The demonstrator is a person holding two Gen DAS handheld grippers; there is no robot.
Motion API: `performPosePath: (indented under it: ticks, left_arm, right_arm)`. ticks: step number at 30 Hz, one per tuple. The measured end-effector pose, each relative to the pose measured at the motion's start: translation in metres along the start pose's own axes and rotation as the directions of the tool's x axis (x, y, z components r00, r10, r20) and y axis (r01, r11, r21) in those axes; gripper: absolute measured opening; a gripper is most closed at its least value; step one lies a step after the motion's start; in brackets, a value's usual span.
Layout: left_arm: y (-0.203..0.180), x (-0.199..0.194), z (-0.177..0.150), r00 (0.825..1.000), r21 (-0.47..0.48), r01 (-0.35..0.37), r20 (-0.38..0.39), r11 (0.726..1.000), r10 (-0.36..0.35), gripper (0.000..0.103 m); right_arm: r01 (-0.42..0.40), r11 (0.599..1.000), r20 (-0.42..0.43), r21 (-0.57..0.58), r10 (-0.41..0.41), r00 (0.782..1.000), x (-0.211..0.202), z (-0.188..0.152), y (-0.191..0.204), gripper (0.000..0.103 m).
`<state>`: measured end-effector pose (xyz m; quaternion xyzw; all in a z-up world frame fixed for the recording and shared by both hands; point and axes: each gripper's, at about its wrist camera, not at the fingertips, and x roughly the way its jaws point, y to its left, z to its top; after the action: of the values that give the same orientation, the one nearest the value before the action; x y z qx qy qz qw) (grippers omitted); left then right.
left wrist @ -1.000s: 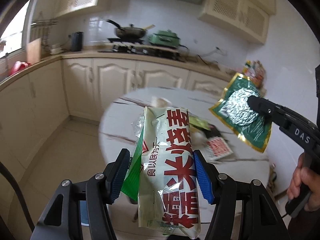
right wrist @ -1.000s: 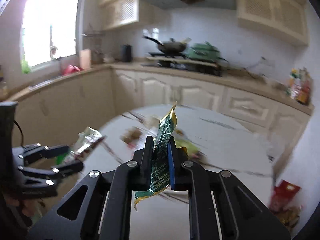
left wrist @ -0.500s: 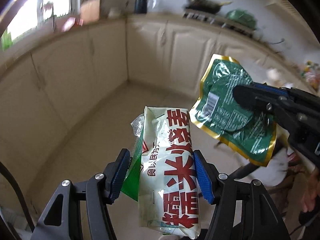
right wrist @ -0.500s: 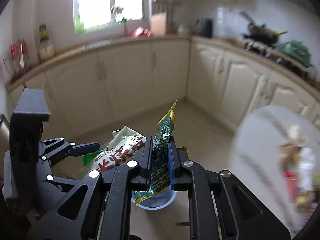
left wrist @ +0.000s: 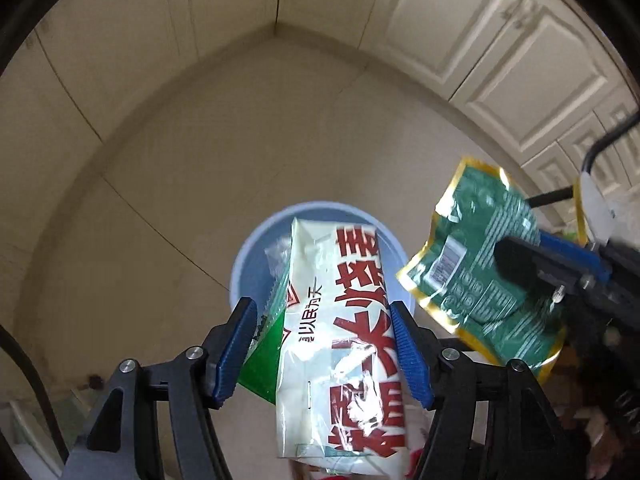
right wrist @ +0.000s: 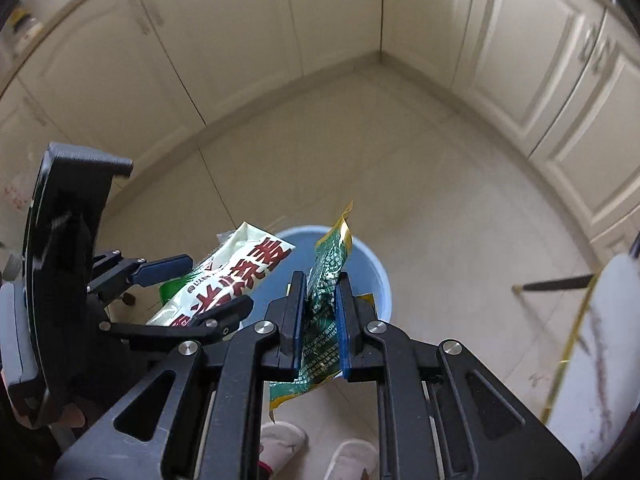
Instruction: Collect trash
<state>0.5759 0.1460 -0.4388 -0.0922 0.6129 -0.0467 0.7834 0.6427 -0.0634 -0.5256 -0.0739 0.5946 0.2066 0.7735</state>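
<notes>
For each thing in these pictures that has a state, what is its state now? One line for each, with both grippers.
left gripper: shut on the white rice bag.
white rice bag: held above the blue bin, not released.
right gripper: shut on the green foil packet.
green foil packet: held edge-on, crumpled, above the bin.
blue bin: upright on the floor, open.
cabinet doors: closed.

R gripper (right wrist: 318, 320) clamped on green/gold wrapper (right wrist: 326, 280), pinched edge-on btwn blue-padded fingers (right wrist: 342, 320); wrapper tip sticks up over blue bin (right wrist: 380, 280) on tiled floor (right wrist: 440, 208). L gripper (right wrist: 192, 286) at left grips white packet w/ red lettering (right wrist: 232, 276), its far end over bin rim. Cream cabinets (right wrist: 520, 60) wrap the corner. White slippers (right wrist: 316, 452) at bottom. Marble bench edge (right wrist: 592, 360) at right.
</notes>
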Motion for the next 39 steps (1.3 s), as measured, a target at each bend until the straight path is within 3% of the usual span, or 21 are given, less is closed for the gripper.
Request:
performPosePath:
  ticks: [5, 10, 17, 23, 25, 26, 30, 33, 37, 39]
  left_arm:
    - [0.010, 0.025, 0.033, 0.999, -0.050, 0.029, -0.038, 0.998, -0.030, 0.065]
    - [0.038, 0.035, 0.057, 0.999, -0.080, -0.011, -0.043, 0.997, 0.008, 0.069]
    - [0.045, 0.007, 0.048, 0.998, -0.127, -0.062, 0.001, 0.990, 0.062, 0.069]
    - [0.044, -0.038, 0.045, 0.993, -0.153, -0.079, 0.080, 0.985, 0.092, 0.069]
    - [0.037, -0.064, 0.038, 0.986, -0.158, -0.090, 0.126, 0.983, 0.111, 0.069]
    - [0.023, -0.072, 0.031, 0.982, -0.161, -0.094, 0.150, 0.983, 0.118, 0.069]
    - [0.012, -0.131, 0.025, 0.953, -0.176, -0.093, 0.271, 0.980, 0.139, 0.072]
    - [-0.014, -0.173, 0.011, 0.912, -0.174, -0.108, 0.374, 0.979, 0.167, 0.076]
    - [-0.072, -0.229, -0.016, 0.846, -0.153, -0.114, 0.503, 0.982, 0.177, 0.084]
    - [-0.107, -0.257, -0.035, 0.808, -0.138, -0.116, 0.563, 0.984, 0.175, 0.086]
  right_arm:
    - [-0.015, 0.999, -0.061, 0.031, 0.017, 0.998, 0.037, -0.004, -0.018, 0.014]
    - [-0.045, 0.997, -0.082, 0.059, 0.050, 0.995, 0.054, 0.000, -0.025, 0.018]
    - [-0.068, 0.995, -0.056, 0.071, 0.072, 0.996, 0.048, 0.007, -0.017, 0.024]
    - [-0.013, 1.000, 0.009, 0.018, 0.013, 1.000, 0.001, 0.007, 0.004, 0.044]
    - [0.012, 1.000, 0.041, 0.005, -0.012, 0.999, -0.028, 0.005, 0.016, 0.067]
    - [0.022, 1.000, 0.059, 0.001, -0.022, 0.998, -0.041, 0.005, 0.019, 0.069]
    - [0.054, 0.998, 0.149, -0.014, -0.052, 0.987, -0.100, 0.001, 0.036, 0.087]
    - [0.074, 0.997, 0.247, -0.010, -0.069, 0.967, -0.158, -0.005, 0.046, 0.089]
    - [0.120, 0.993, 0.377, -0.005, -0.110, 0.920, -0.236, -0.023, 0.055, 0.101]
    - [0.153, 0.988, 0.453, 0.001, -0.137, 0.881, -0.280, -0.036, 0.059, 0.102]
